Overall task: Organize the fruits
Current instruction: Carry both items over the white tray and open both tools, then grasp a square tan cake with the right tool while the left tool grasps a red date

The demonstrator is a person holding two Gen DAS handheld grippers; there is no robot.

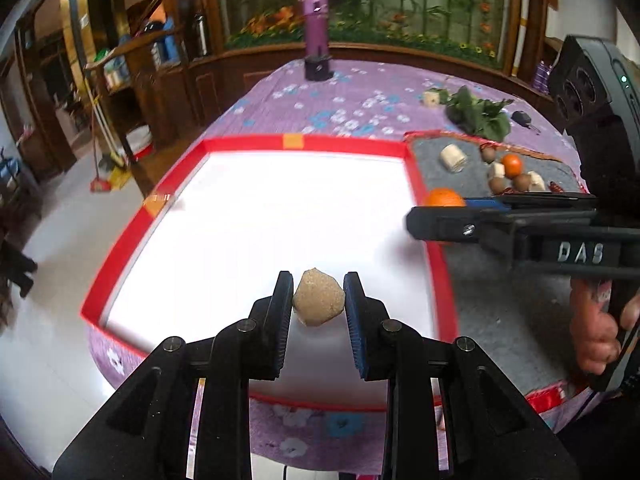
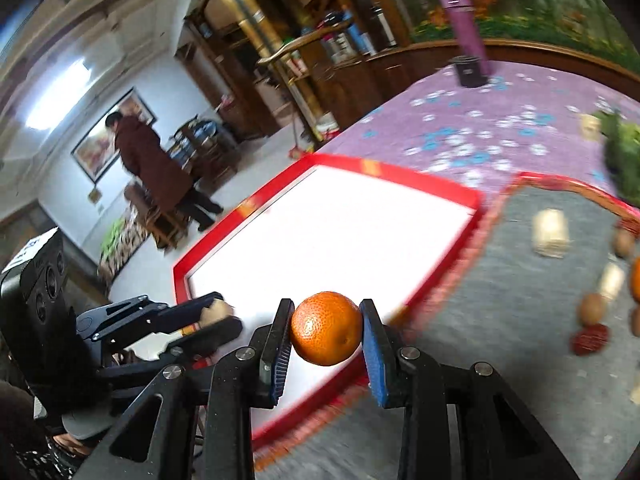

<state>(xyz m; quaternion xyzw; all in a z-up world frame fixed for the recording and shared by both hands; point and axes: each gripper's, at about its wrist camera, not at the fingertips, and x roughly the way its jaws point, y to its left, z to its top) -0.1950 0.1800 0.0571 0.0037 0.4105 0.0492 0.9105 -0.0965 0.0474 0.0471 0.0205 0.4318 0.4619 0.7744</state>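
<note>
My left gripper point(image 1: 318, 300) is shut on a rough tan fruit point(image 1: 319, 302) and holds it above the white, red-rimmed tray point(image 1: 256, 145). My right gripper point(image 2: 326, 330) is shut on an orange point(image 2: 326, 328) over the tray's right edge point(image 2: 440, 280). In the left wrist view the right gripper point(image 1: 436, 210) comes in from the right with the orange point(image 1: 443, 197). In the right wrist view the left gripper point(image 2: 216, 314) shows at lower left with the tan fruit point(image 2: 216, 310). Loose fruits lie on the grey mat point(image 1: 500, 280): another orange point(image 1: 512, 164), brown round fruits point(image 1: 497, 185) and pale cylinders point(image 1: 453, 158).
The table has a purple flowered cloth point(image 1: 340, 96). A purple bottle point(image 1: 316, 24) stands on a black base at the far edge. Green leaves point(image 1: 480, 114) and a black key fob point(image 1: 522, 119) lie behind the mat. A person point(image 2: 152, 164) stands in the room at left.
</note>
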